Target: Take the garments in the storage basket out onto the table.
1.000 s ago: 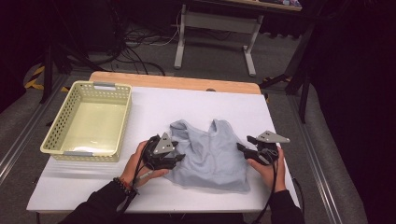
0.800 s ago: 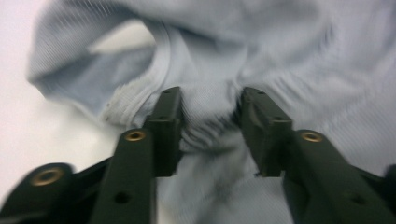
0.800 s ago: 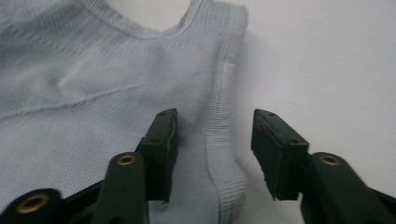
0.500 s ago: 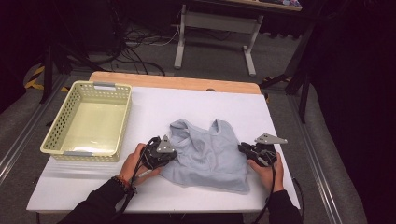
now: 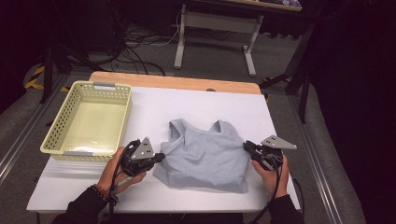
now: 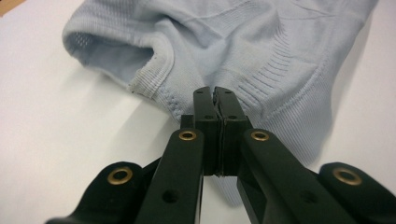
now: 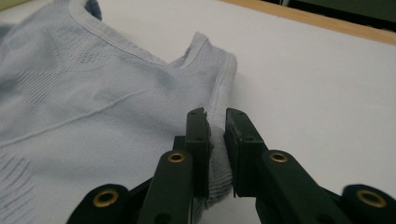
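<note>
Tank top (image 5: 205,156), pale blue and ribbed, lay flat on the white tabletop (image 5: 187,105), near the person's edge, neckline and straps pointing away toward the far side. A second earlier it had been bunched and rumpled in the middle; now it was pulled out wider and smoother, its two sides drawn apart.

At its left side, just below the armhole, the left claw (image 5: 161,156) was clamped on the fabric edge. In the left gripper view the jaws of this claw (image 6: 215,100) met tight together, the hem pinched between them. At the opposite side the right claw (image 5: 246,147) had bitten the other seam; in the right gripper view a fold of the ribbed side hem sat in the narrow gap of that claw (image 7: 215,122), and the pads appeared to press on it, though the contact itself was partly hidden. Both sets of jaws had just been closing, from about half open down onto the cloth.

With both sides gripped, the garment looked ready to be lifted, spread or folded, so the task seemed to be at its grasping stage rather than near its end.

Farther out, a pale yellow plastic basket (image 5: 56,135) stood empty at the left of the tabletop, well apart from the top.
</note>
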{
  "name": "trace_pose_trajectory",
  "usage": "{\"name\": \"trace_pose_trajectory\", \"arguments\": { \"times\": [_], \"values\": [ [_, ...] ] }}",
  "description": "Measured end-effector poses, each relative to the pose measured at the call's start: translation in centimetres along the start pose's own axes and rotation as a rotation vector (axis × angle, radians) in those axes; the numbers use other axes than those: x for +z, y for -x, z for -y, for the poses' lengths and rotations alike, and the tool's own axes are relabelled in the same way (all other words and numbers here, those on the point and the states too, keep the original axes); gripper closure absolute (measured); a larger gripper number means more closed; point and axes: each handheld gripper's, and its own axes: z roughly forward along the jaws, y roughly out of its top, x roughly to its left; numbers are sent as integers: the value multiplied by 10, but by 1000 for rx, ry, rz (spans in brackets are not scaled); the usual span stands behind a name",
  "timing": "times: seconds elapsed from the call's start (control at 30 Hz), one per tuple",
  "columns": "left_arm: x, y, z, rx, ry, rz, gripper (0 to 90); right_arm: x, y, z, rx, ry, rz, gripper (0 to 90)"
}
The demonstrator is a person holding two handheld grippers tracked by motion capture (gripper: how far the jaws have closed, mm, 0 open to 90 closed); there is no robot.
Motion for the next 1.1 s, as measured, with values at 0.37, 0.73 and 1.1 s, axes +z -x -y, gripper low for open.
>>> {"name": "trace_pose_trajectory", "arguments": {
  "times": [0.37, 0.73, 1.1],
  "values": [
    [-1, 1, 24, -5, -76, -28, 891, 26, -8, -21, -39, -3, -43, 498],
    [7, -4, 27, -24, -84, -92, 891, 82, 23, -55, 14, -64, -54, 444],
    [7, -3, 35, -41, -107, -106, 891, 134, 21, -57, -47, -221, -101, 429]
  ]
}}
